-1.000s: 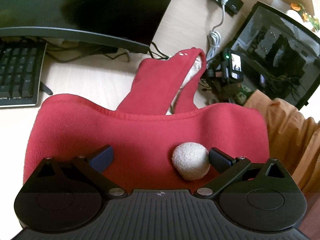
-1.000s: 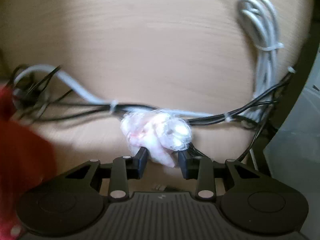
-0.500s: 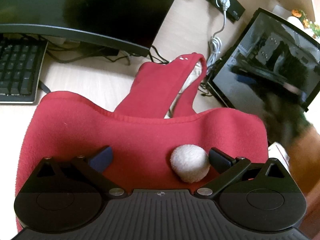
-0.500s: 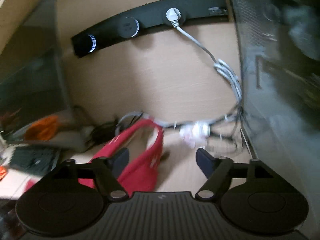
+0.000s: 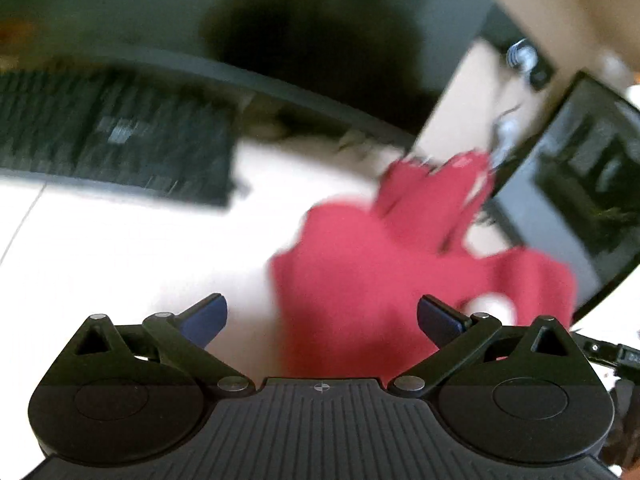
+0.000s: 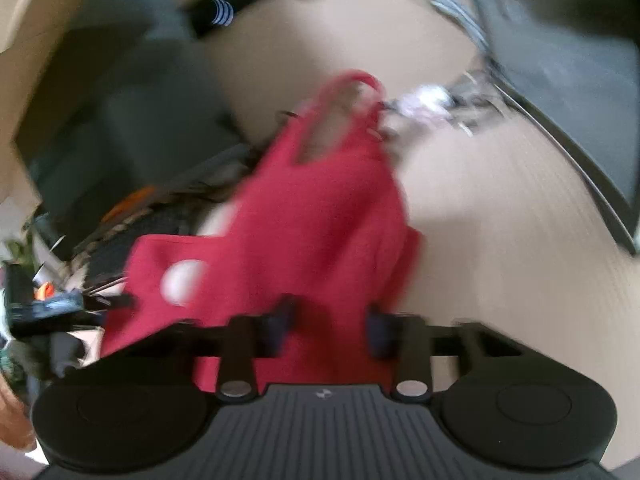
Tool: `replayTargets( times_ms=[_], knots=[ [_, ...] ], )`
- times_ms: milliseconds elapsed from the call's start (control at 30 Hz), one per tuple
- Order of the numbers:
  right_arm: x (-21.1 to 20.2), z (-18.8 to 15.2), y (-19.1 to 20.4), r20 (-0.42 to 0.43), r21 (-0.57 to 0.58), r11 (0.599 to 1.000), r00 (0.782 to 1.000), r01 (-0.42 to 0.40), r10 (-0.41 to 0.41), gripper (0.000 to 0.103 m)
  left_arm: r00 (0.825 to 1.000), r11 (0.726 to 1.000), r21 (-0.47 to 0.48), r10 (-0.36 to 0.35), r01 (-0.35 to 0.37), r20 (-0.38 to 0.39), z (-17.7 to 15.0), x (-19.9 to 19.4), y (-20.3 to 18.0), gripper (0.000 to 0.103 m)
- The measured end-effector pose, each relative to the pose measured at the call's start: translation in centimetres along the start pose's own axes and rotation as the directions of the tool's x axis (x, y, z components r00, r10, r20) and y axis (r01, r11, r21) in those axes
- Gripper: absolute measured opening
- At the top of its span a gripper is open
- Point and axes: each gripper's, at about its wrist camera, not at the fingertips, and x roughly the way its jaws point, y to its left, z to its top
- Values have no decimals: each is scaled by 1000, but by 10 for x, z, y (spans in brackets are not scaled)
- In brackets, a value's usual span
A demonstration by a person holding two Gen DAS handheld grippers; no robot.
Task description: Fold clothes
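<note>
Since a second ago my left gripper (image 5: 322, 320) has swung left, so the red garment (image 5: 400, 280) now sits at two o'clock, beyond its wide-open jaws. My right gripper (image 6: 329, 330) has come over the garment's near edge, half closed around the cloth; the grip looks unfinished. Farther off, the keyboard (image 5: 116, 140) lies on the pale surface (image 5: 140, 248).

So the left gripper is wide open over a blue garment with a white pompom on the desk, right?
Not blue. The left wrist view shows the left gripper wide open over a red garment with a white pompom on the desk.
</note>
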Motion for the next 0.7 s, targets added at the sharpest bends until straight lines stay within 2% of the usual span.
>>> replayTargets(
  times_ms=[33, 100, 167, 200, 233, 300, 367, 400, 500, 533, 600, 633, 700],
  knots=[
    [-6, 3, 7, 26, -43, 999, 1000, 19, -18, 20, 1000, 1000, -6, -22, 22, -12, -4, 1, 0, 103],
    [-13, 10, 10, 51, -113, 988, 994, 106, -101, 20, 996, 996, 3, -87, 87, -22, -9, 2, -6, 102],
    [0, 5, -6, 18, -152, 960, 972, 235, -235, 20, 987, 986, 41, -160, 161, -22, -9, 2, -18, 103],
    [10, -3, -18, -5, -177, 937, 952, 301, -306, 20, 988, 987, 53, -152, 153, -22, -9, 5, -20, 103],
    [17, -9, -26, -25, -189, 925, 940, 331, -342, 20, 991, 989, 63, -133, 134, -23, -9, 7, -22, 103],
    [24, -15, -36, -42, -195, 915, 929, 352, -367, 20, 995, 992, 82, -95, 97, -23, -9, 13, -25, 103],
    [20, -11, -33, -20, -205, 909, 927, 362, -374, 29, 998, 993, 102, -58, 60, -22, -9, 18, -29, 103],
    [13, -7, -29, 2, -206, 910, 930, 360, -368, 30, 1000, 995, 98, -26, 27, -9, -7, 16, -25, 103],
    [-11, 10, -16, 88, -203, 926, 948, 319, -307, 37, 994, 990, 116, 73, -83, 84, 5, -10, -18, 103],
    [-18, 16, -10, 116, -203, 932, 953, 299, -280, 41, 990, 987, 134, 77, -93, 122, 10, -21, -21, 103],
    [-19, 32, 2, 145, -201, 956, 971, 215, -188, 46, 986, 988, 154, -14, -13, 168, 21, -37, -30, 103],
    [-14, 39, 7, 152, -199, 963, 977, 180, -151, 52, 980, 986, 164, -63, 32, 188, 27, -45, -34, 103],
    [-1, 52, 11, 157, -188, 972, 981, 141, -112, 59, 965, 972, 177, -188, 156, 183, 34, -44, -48, 103]
  ],
)
